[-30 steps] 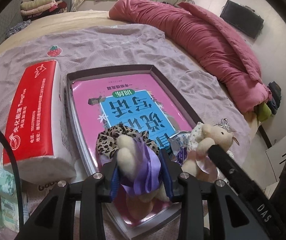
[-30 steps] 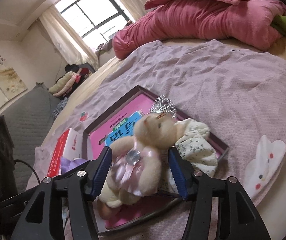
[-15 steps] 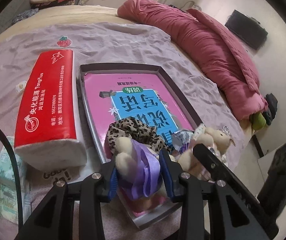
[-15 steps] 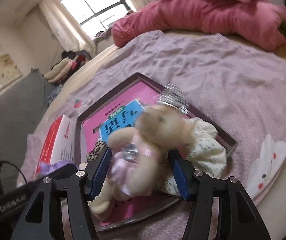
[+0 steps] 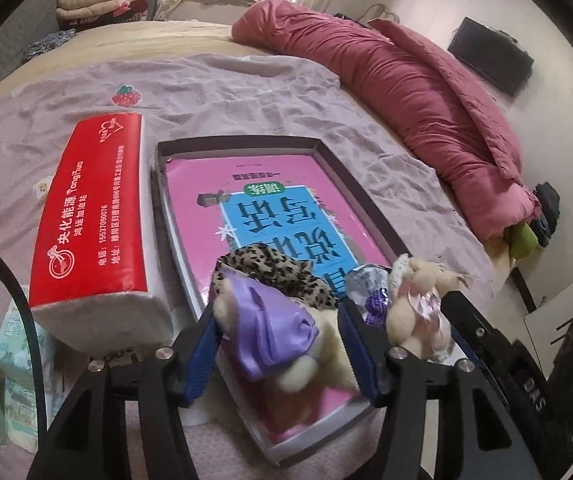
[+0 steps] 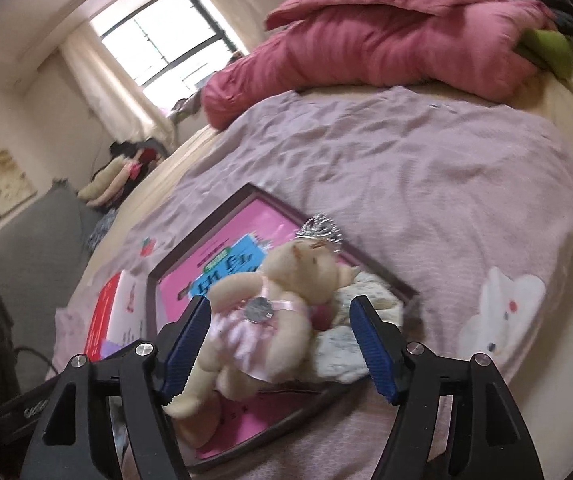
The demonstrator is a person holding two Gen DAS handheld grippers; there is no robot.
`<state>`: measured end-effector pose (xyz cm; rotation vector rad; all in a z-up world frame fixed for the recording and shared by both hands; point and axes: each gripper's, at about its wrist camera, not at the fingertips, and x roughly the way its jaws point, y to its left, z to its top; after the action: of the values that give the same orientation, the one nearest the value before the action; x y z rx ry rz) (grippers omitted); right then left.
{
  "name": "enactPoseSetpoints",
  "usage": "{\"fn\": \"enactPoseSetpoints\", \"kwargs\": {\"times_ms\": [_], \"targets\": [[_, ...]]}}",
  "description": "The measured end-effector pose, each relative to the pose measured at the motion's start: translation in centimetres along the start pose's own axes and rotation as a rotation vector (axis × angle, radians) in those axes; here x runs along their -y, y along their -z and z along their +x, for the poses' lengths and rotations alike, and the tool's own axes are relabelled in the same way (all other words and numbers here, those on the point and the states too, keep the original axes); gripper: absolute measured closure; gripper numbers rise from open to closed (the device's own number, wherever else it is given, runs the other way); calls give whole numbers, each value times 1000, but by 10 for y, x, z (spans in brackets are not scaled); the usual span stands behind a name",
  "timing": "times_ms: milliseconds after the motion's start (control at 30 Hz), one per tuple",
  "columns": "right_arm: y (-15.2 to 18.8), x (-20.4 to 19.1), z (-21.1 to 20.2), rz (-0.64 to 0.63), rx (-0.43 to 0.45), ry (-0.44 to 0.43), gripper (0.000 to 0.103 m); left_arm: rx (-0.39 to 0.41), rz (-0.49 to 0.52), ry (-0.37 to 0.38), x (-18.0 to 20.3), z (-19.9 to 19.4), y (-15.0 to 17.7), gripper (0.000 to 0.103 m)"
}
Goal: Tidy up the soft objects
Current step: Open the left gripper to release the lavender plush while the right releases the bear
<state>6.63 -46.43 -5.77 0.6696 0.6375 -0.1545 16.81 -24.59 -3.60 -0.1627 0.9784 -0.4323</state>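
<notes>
A cream plush bear in a purple ribbon (image 5: pixel 282 336) lies between the spread fingers of my left gripper (image 5: pixel 282 344), on the near end of a dark tray (image 5: pixel 158 160) that holds a pink book (image 5: pixel 254 192). A leopard-print scrunchie (image 5: pixel 274 268) lies just beyond it. A cream bear in a pink dress with a silver crown (image 6: pixel 274 300) lies between the open fingers of my right gripper (image 6: pixel 282 344), beside a floral fabric piece (image 6: pixel 350 344). This bear also shows in the left wrist view (image 5: pixel 418 304). Both sets of jaws stand apart from the toys.
A red tissue pack (image 5: pixel 94 216) lies left of the tray. Small wipe packets (image 5: pixel 18 360) sit at the near left. A rolled pink duvet (image 5: pixel 406 80) runs along the far right of the bed. The lilac sheet (image 6: pixel 406 184) covers the bed.
Both grippers opened and let go of their bears, which now rest on the tray. Both grippers drew back a little.
</notes>
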Motion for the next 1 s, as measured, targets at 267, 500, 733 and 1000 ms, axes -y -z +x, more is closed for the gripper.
{"fn": "enactPoseSetpoints", "kwargs": {"times_ms": [267,500,733,1000], "targets": [[-2,7,-7,21,28,23,30,47,33,17,8,-19,6,40],[-1,0,-10,-17,37,20,30,69,27,24,1,-36,16,39],[-1,-2,-12,-13,44,21,30,68,52,32,-1,-44,30,39],[-1,-4,-15,-23,57,32,30,41,102,60,24,-28,33,39]]}}
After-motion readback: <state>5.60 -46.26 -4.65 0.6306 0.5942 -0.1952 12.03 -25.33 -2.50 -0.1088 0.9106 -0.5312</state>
